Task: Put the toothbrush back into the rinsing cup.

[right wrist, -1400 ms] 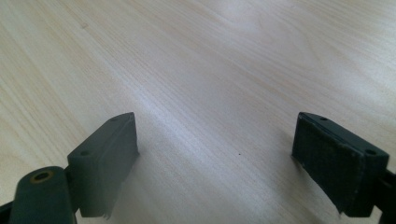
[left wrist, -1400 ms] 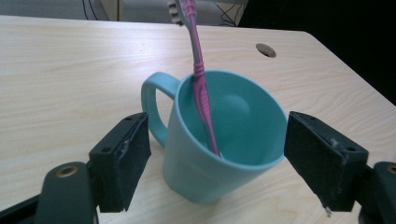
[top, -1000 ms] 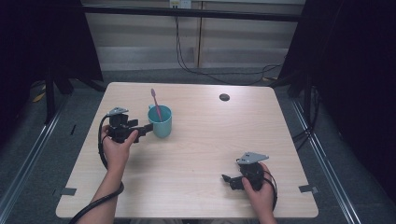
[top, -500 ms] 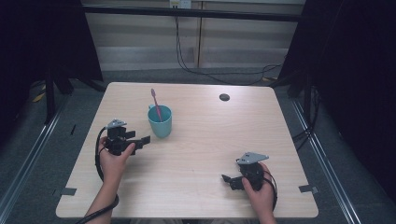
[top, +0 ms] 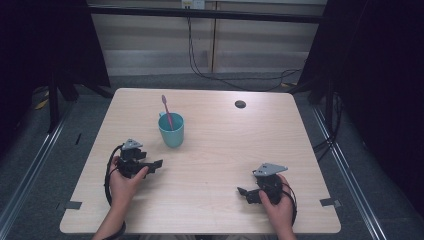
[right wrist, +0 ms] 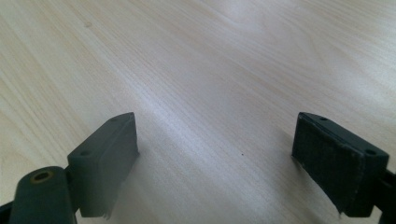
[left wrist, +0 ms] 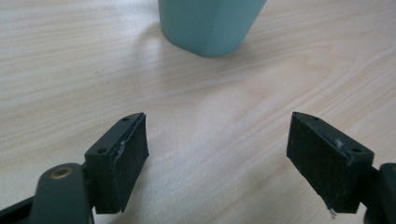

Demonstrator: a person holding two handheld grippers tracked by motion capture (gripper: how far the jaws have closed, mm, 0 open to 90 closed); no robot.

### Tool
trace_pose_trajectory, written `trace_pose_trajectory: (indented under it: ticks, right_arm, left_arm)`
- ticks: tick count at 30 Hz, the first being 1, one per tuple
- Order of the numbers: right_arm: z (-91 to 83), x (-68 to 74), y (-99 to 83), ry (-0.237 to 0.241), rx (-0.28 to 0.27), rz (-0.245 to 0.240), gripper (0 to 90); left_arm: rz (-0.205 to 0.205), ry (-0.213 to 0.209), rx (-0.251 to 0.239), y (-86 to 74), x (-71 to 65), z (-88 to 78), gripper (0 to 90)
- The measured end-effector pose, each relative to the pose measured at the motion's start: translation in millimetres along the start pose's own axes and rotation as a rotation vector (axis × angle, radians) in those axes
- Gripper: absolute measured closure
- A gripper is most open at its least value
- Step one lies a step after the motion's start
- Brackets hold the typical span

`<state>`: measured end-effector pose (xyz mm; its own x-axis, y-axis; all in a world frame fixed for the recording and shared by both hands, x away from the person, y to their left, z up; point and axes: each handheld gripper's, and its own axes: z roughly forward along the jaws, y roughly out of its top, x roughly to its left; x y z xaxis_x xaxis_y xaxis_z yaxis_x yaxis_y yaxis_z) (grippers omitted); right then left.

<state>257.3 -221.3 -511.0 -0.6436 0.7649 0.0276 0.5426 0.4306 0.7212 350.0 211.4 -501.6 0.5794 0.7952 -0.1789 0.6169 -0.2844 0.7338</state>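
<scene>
Teal cup sitting upright on the counter, a bit left of centre, with a pink toothbrush standing in it, handle up and leaning toward roughly 11 o'clock, so the long axis runs close to vertical with a slight tilt away and to the left. Left gripper parked low over the wood, just beside the cup but not touching, jaws spread wide with nothing between them. From that gripper, cup lies at about 1 o'clock in the high view; in the left gripper view the cup's base shows dead ahead at 12 o'clock, a little right of the midline between the pads. Right gripper way off at the near right of the counter, also gaping open and empty, pointing left over bare wood. So clearly the left one is nearer by a lot, probably the one to use for anything involving the cup or brush. Small dark round hole at the far side, well apart from everything. Guessing a short push forward lines the jaws around the cup wall; grabbing the brush would need coming in from above instead.
</scene>
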Motion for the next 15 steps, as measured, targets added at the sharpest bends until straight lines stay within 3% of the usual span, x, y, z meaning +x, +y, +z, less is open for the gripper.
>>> trace_pose_trajectory:
  ticks: [9, 15]
  right_arm:
    - [-0.1, 0.1, 0.0, 0.002, 0.001, 0.000, 13.7]
    - [0.3, -0.4, 0.0, 0.003, -0.004, -0.007, 13.7]
  left_arm:
    - [0.091, 0.033, 0.043, -5.3, -5.4, 2.1, 21.4]
    - [0.120, 0.045, 0.035, -7.3, -7.7, 3.0, 20.6]
